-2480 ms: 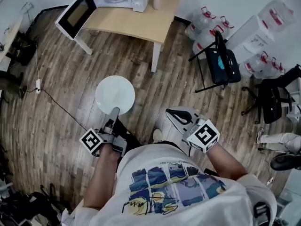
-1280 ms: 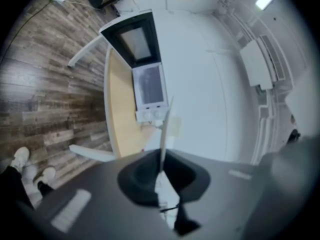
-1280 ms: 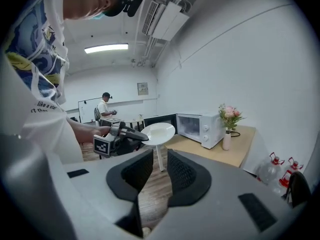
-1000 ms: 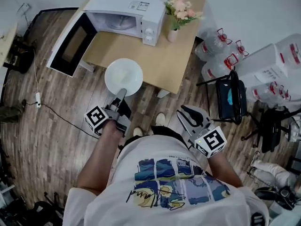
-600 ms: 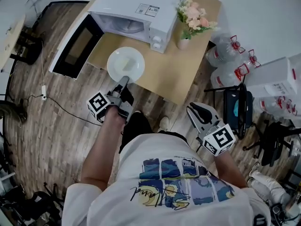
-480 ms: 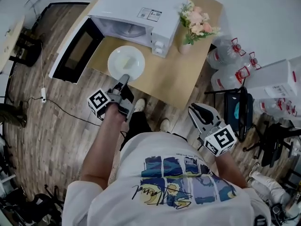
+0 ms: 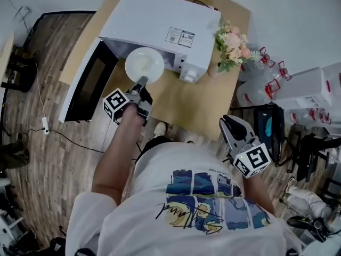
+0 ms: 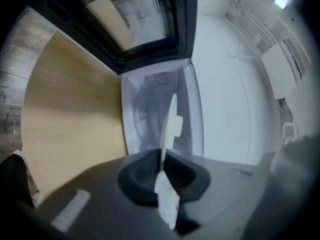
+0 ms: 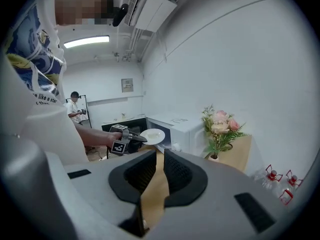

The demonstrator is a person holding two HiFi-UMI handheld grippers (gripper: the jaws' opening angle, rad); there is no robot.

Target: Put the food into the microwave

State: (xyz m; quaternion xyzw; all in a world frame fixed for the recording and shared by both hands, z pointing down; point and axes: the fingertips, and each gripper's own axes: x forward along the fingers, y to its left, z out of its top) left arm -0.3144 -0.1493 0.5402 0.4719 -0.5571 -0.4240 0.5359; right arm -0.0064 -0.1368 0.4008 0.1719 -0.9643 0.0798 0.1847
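Black-glass microwave door (image 7: 85,87) hangs wide open on the left, past the edge of the wooden tabletop (image 7: 197,103). Left hand-held gripper (image 7: 140,83) is clamped on the rim of a white plate (image 7: 144,64) with something pale on it, roughly level, right at the open front of the white microwave (image 7: 160,23). Pink flowers (image 7: 233,42) sit just beside it. Right hand-held gripper (image 7: 235,128) is near the tabletop's corner, jaws pinched together, nothing in them.

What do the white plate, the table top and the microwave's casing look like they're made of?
Plate: probably glazed ceramic, possibly melamine; smooth, glossy white with a thin rim.
Table top: light wood or wood-look laminate; pale, matte, with faint grain.
Microwave casing: likely painted sheet metal; flat, even white panels.
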